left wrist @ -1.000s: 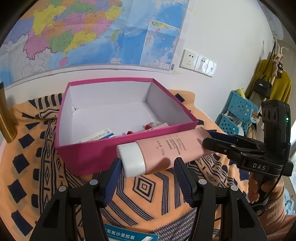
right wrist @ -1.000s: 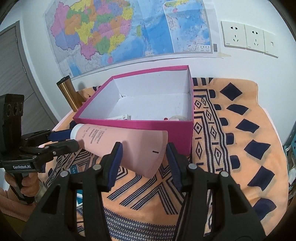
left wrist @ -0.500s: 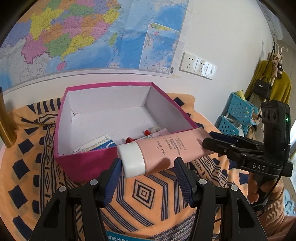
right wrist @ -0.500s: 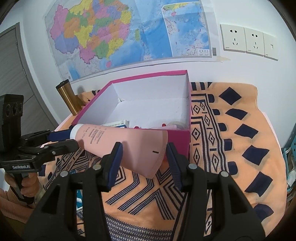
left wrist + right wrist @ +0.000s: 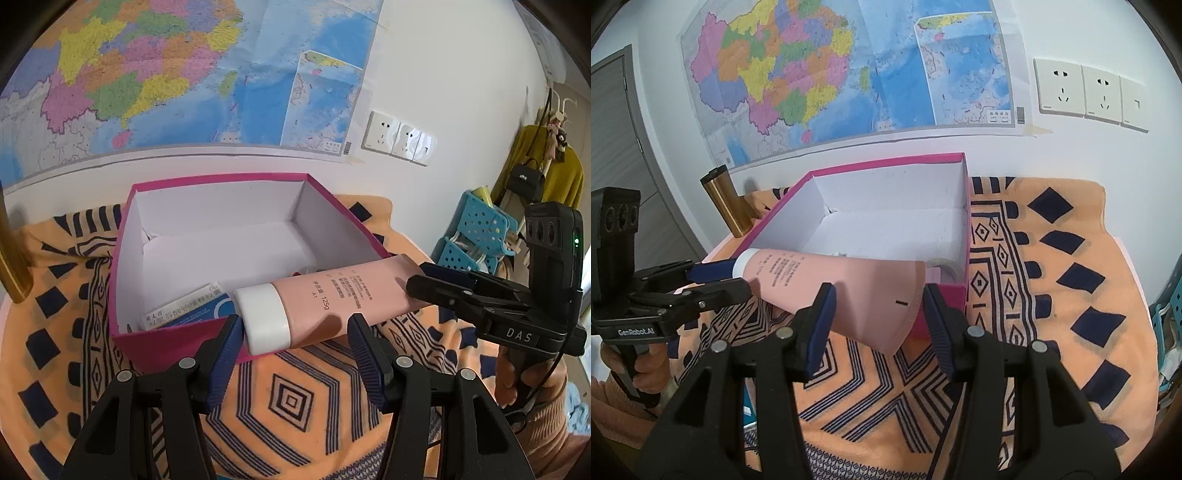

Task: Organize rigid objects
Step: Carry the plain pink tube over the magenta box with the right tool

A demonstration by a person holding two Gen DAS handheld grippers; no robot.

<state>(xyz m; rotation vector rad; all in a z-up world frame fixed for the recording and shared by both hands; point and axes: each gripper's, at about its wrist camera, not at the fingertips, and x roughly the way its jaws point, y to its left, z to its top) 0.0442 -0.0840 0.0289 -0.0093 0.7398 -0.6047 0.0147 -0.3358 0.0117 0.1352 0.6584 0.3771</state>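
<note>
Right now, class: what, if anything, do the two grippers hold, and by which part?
Both hold the pink tube: left gripper at its white cap end, right gripper at its flat crimped end.

A worktop is covered by an orange cloth (image 5: 1052,295) with dark blue diamonds and stripes. An open pink box (image 5: 177,343) with white insides sits on the cloth, close to the wall. A shiny gold bottle (image 5: 727,206) stands at the left side of the box. A blue and white packet edge (image 5: 748,406) lies on the cloth at the near edge.

Pink tube (image 5: 343,295) reads "125g"; right tool (image 5: 439,280) "DAS".
</note>
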